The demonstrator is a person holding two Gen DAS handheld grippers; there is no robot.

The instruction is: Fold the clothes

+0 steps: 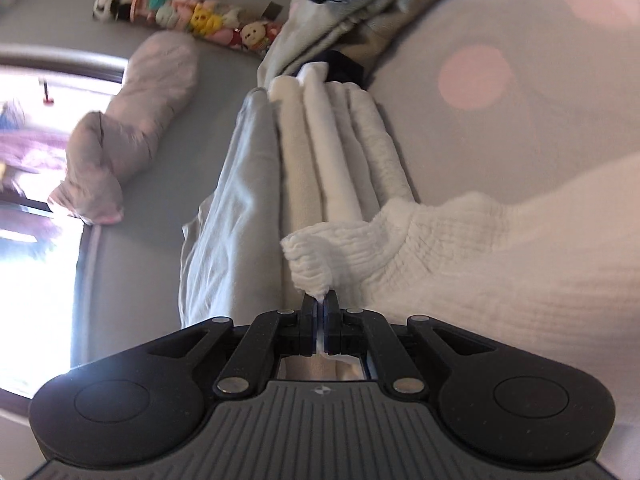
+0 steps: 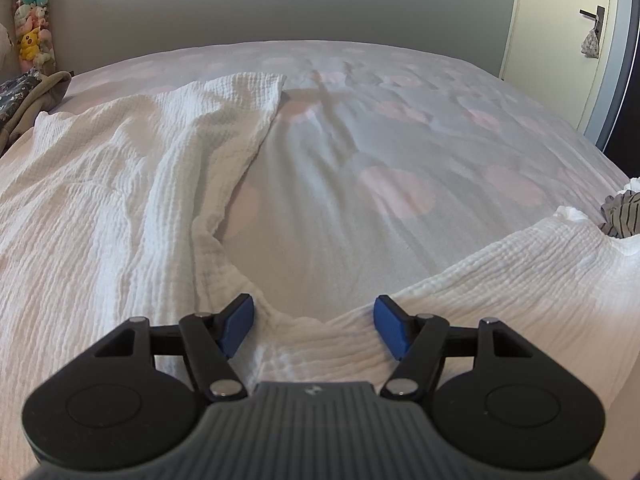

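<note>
A white crinkled garment (image 2: 100,184) lies spread on the bed, one sleeve (image 2: 236,100) reaching toward the far side. In the left wrist view my left gripper (image 1: 320,300) is shut on a bunched edge of this white garment (image 1: 420,248) and holds it lifted. In the right wrist view my right gripper (image 2: 314,326) is open, its blue pads (image 2: 240,320) on either side of the garment's curved edge (image 2: 308,328), low over the cloth.
A stack of folded cream and grey clothes (image 1: 320,152) lies beyond the left gripper. The bed cover (image 2: 380,152) is grey with pink dots. A striped garment (image 2: 624,212) lies at the right edge. Soft toys (image 2: 32,28) hang at the wall; a door (image 2: 560,40) is far right.
</note>
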